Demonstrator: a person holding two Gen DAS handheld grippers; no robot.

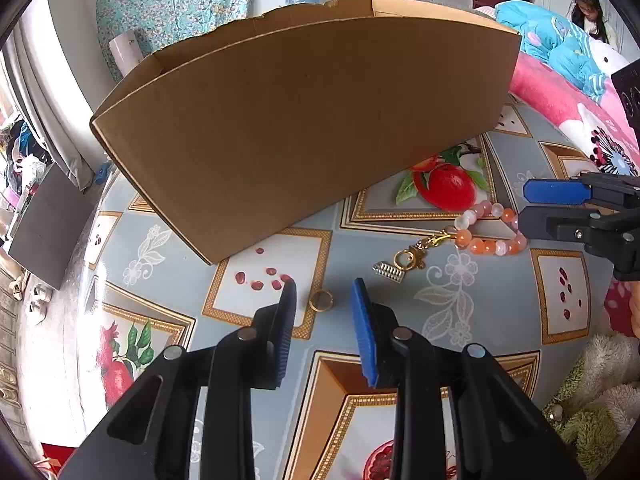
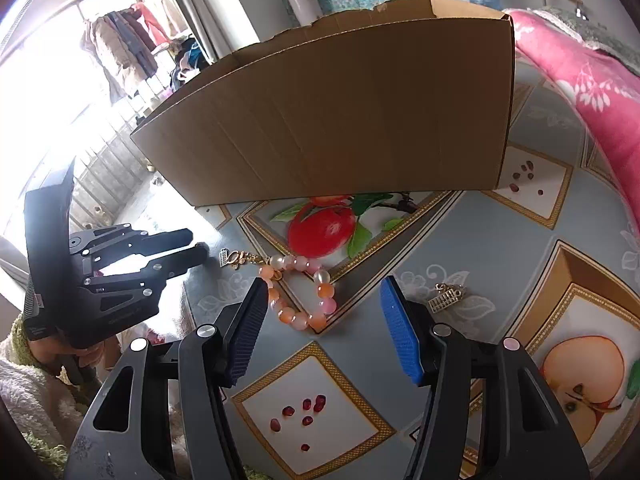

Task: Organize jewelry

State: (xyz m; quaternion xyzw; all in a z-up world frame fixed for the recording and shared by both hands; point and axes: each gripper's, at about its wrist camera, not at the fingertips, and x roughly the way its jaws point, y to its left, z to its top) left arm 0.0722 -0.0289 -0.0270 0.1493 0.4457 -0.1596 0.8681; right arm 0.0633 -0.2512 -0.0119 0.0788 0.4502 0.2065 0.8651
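Observation:
A gold ring (image 1: 321, 300) lies on the patterned tablecloth between the open fingers of my left gripper (image 1: 323, 289). A pink and orange bead bracelet (image 1: 490, 229) with a gold clasp and charm (image 1: 404, 261) lies to its right; in the right wrist view the bracelet (image 2: 298, 292) lies just ahead of my open right gripper (image 2: 324, 290). A small gold abacus charm (image 2: 446, 298) lies to the right of the right gripper. A brown cardboard box (image 1: 312, 120) stands behind the jewelry, open at the top. Both grippers hold nothing.
The right gripper shows at the right edge of the left wrist view (image 1: 532, 208); the left gripper shows at the left of the right wrist view (image 2: 196, 244). A pink blanket (image 2: 580, 92) lies right of the table. A fluffy green and white cloth (image 1: 600, 408) lies at the front edge.

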